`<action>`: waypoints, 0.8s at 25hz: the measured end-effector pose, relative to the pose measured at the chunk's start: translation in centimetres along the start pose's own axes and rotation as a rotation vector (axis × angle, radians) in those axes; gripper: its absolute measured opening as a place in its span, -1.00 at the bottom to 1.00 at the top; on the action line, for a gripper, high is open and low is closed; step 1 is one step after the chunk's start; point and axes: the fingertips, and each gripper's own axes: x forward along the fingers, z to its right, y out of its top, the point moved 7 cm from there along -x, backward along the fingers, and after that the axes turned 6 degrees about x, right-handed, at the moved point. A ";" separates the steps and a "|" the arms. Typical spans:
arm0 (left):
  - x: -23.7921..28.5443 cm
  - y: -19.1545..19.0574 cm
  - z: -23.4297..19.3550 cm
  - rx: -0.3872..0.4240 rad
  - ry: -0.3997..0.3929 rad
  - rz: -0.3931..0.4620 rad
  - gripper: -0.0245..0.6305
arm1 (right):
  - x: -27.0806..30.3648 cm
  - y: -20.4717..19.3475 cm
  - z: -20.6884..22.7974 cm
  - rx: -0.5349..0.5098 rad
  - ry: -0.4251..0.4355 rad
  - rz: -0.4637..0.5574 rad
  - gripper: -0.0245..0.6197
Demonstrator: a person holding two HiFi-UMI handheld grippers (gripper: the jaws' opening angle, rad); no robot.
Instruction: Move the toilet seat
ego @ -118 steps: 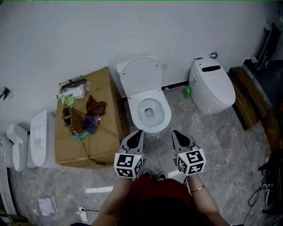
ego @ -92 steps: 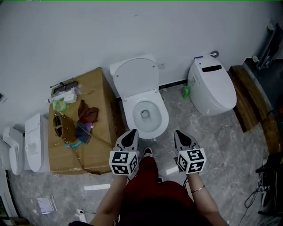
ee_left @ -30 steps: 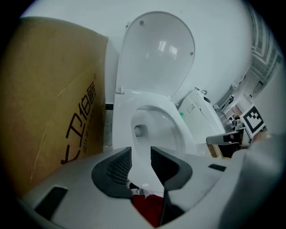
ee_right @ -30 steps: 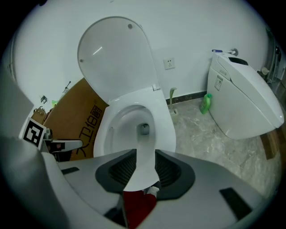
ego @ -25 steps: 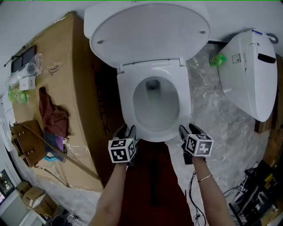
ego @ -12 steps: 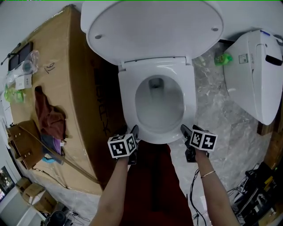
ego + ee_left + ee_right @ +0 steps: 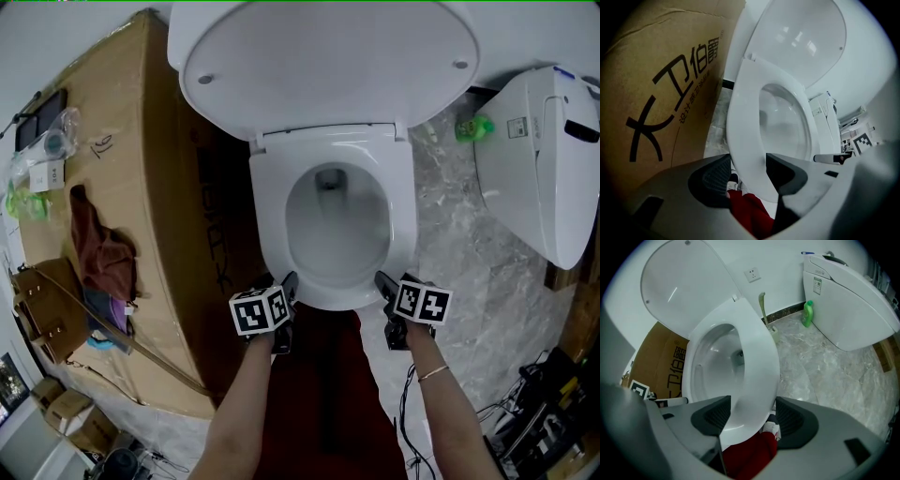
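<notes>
The white toilet seat (image 7: 272, 216) lies down on the bowl, and the lid (image 7: 323, 61) stands raised against the wall behind it. My left gripper (image 7: 281, 284) is at the seat's front left edge. Its jaws are opening, with the seat rim (image 7: 745, 117) between them in the left gripper view (image 7: 747, 173). My right gripper (image 7: 386, 284) is at the front right edge. In the right gripper view its jaws (image 7: 751, 417) stand wide on either side of the seat rim (image 7: 757, 357), and I see no pad pressing on it.
A large cardboard box (image 7: 178, 187) stands close on the toilet's left, with a brown bag (image 7: 47, 309) and cloth (image 7: 103, 253) on top. A second white toilet (image 7: 539, 159) and a green bottle (image 7: 473, 127) are to the right. Cables (image 7: 525, 422) lie on the floor at lower right.
The person has walked up to the toilet, which now fills the head view. In the last second both grippers have shifted in onto the seat's front rim.
</notes>
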 end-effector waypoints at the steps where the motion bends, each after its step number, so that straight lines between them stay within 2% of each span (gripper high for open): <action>1: -0.1 0.1 0.0 -0.017 -0.004 0.003 -0.26 | 0.0 0.0 0.0 0.005 0.000 0.001 -0.02; 4: -0.3 0.1 0.1 -0.037 -0.009 0.010 -0.26 | -0.3 0.1 0.1 0.045 0.023 0.006 -0.02; 7: -0.9 0.0 0.1 -0.010 0.005 0.003 -0.26 | -0.9 0.1 -0.2 0.074 0.040 0.017 -0.02; 11: -2.2 0.1 0.6 0.067 0.005 -0.006 -0.26 | -2.4 0.0 -0.8 0.081 0.057 0.048 -0.02; 20: -6.9 0.8 2.2 0.104 -0.016 0.049 -0.26 | -7.0 0.0 -2.5 0.090 0.106 0.119 -0.02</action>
